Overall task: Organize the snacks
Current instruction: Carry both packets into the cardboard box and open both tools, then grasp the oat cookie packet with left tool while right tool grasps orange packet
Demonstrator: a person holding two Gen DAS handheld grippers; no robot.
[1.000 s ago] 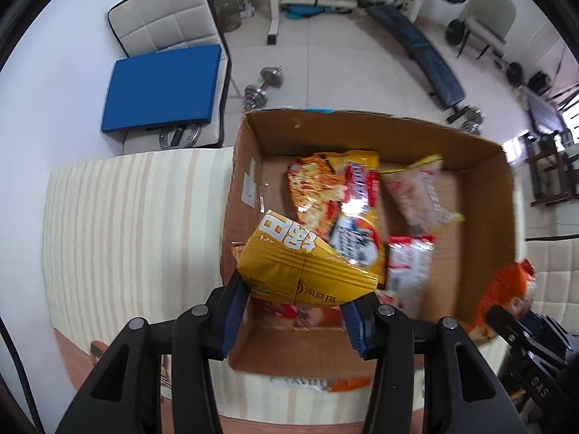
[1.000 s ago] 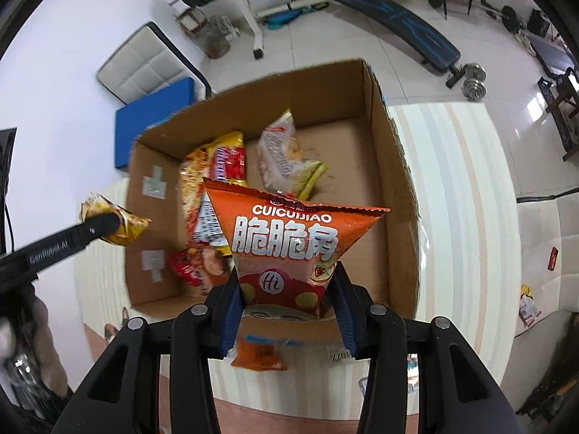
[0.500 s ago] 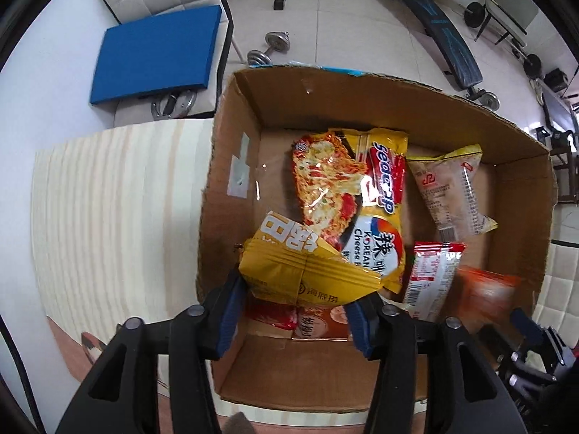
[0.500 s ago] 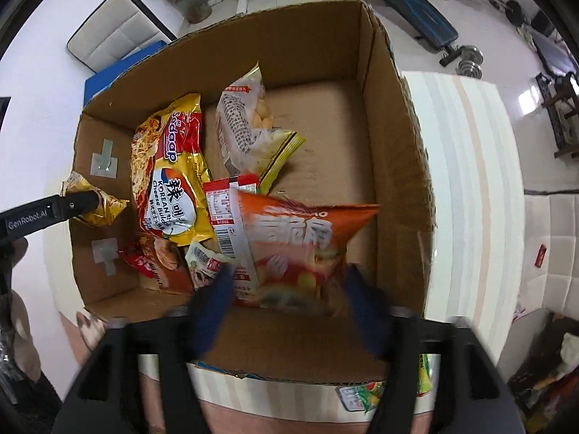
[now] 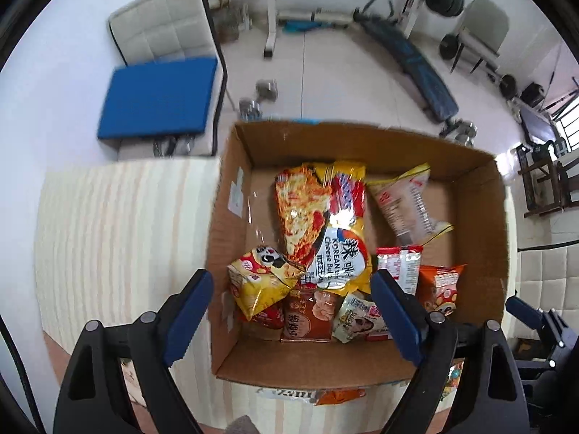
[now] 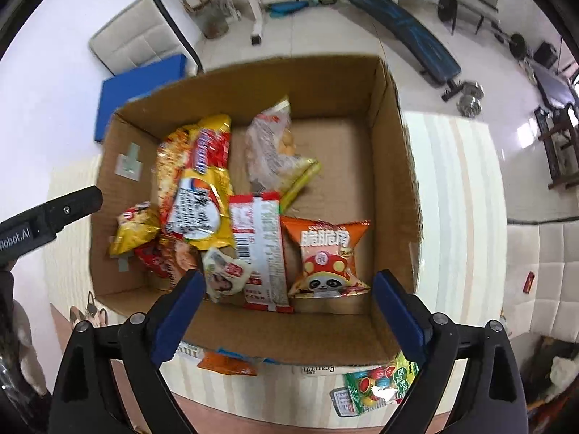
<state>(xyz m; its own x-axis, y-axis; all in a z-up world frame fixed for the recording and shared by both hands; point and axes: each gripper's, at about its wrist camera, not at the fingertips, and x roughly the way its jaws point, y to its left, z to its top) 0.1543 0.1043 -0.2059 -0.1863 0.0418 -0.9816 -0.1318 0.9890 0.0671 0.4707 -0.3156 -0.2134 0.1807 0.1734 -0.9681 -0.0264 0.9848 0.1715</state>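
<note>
A pale tiled floor (image 5: 325,83) spreads around a slanted blue workout board (image 5: 409,68), the landmark here. Left of it stand a white rack post (image 5: 270,11), dumbbells (image 5: 260,97) and a quilted cream chair (image 5: 166,36) bearing a blue pad (image 5: 155,97). Right of it sits a grey chair (image 5: 483,29). Daylight glares at the far right.

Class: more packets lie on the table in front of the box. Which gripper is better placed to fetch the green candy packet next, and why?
Right. The green candy packet lies just beneath the right gripper, whose jaws are opening with nothing between them. The left gripper hangs over the box's opposite side.
</note>
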